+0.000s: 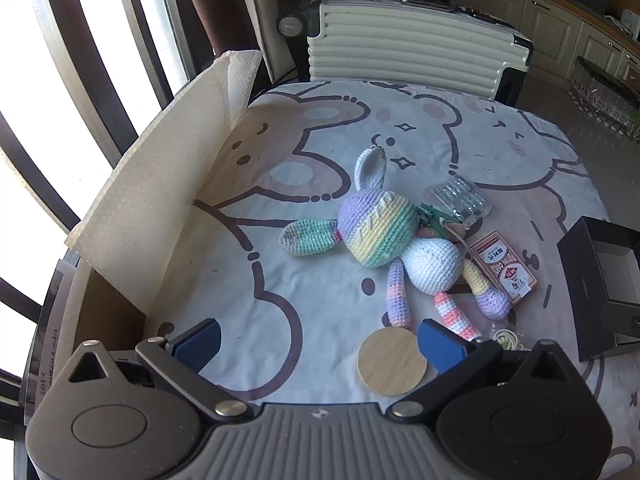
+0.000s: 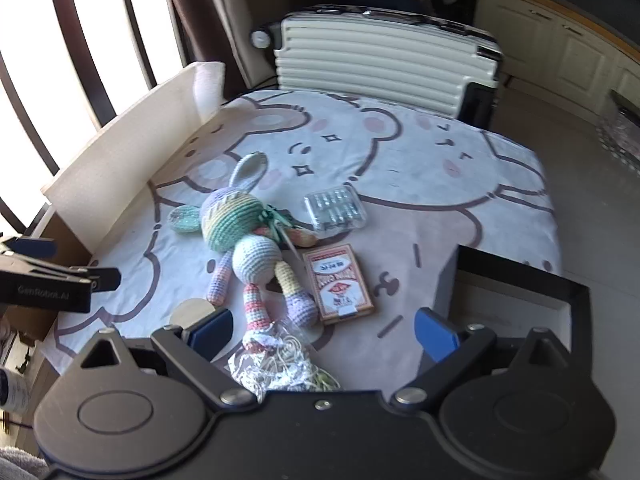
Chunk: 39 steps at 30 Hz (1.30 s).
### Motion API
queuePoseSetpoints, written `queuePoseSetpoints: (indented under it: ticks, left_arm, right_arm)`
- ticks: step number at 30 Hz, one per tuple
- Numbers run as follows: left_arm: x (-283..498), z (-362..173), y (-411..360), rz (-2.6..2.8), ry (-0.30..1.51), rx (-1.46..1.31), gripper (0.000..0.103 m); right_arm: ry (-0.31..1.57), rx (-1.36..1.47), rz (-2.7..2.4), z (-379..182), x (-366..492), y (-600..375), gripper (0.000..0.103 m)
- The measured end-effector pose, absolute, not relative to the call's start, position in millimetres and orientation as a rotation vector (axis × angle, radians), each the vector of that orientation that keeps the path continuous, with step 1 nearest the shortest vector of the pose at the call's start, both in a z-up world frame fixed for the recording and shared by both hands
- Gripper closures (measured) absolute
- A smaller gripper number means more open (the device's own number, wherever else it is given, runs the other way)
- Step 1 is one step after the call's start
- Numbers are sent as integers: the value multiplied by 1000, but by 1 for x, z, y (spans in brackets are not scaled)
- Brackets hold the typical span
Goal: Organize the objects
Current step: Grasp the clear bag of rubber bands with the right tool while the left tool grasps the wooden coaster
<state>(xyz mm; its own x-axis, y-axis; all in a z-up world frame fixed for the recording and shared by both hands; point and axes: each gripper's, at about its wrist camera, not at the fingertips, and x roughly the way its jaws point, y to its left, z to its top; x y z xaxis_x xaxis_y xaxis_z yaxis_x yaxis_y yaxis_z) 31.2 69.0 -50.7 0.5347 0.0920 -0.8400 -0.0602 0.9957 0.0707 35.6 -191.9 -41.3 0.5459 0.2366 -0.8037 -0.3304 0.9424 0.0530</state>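
Note:
A pastel crochet bunny (image 1: 380, 236) (image 2: 248, 248) lies on its back on the cartoon-print cloth. Beside it sit a clear plastic case (image 1: 460, 198) (image 2: 335, 210) and a red card pack (image 1: 505, 266) (image 2: 338, 284). A round wooden disc (image 1: 392, 362) (image 2: 192, 312) lies near the bunny's feet, just inside my left gripper's right finger. A crinkled clear bag of cord (image 2: 280, 368) lies between my right gripper's fingers. My left gripper (image 1: 320, 344) is open and holds nothing. My right gripper (image 2: 324, 332) is open too. An open black box (image 1: 604, 284) (image 2: 516, 300) stands at the right.
A cream board wall (image 1: 160, 208) (image 2: 120, 160) lines the table's left side, with window bars behind. A ribbed cream suitcase (image 1: 408, 52) (image 2: 380, 64) stands past the far edge. The floor drops off to the right of the cloth (image 1: 460, 132).

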Motion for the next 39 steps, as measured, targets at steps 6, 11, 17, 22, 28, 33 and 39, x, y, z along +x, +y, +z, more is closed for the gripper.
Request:
queuePoseSetpoints:
  ticks: [6,11,17,22,28,33,39]
  left_arm:
    - [49,-76,67,18,944,102,0]
    - [57,-100,59,-65,883,124,0]
    - [52,-132,52,-125,841,105,0]
    - [35,-155,45,-189,834,103,0]
    - [21,-176,35,-269,858,79,0]
    - [18,-187,33,-258,881,72,0]
    - [24,-195,41,-191,912,56,0]
  right_arm:
    - [892,-126,484,-71,48,-194,2]
    - [864,-161,583,-104,54,-192,2]
    - [863,-180,679,-140,48,-187,0]
    - [899,-167,714,-166,41,-182,0]
    - [966,-168,718,-194,37,-174,0]
    - [997,-228,730,-196,20,-170,0]
    - [994,-254,734,-189,6,-162,0]
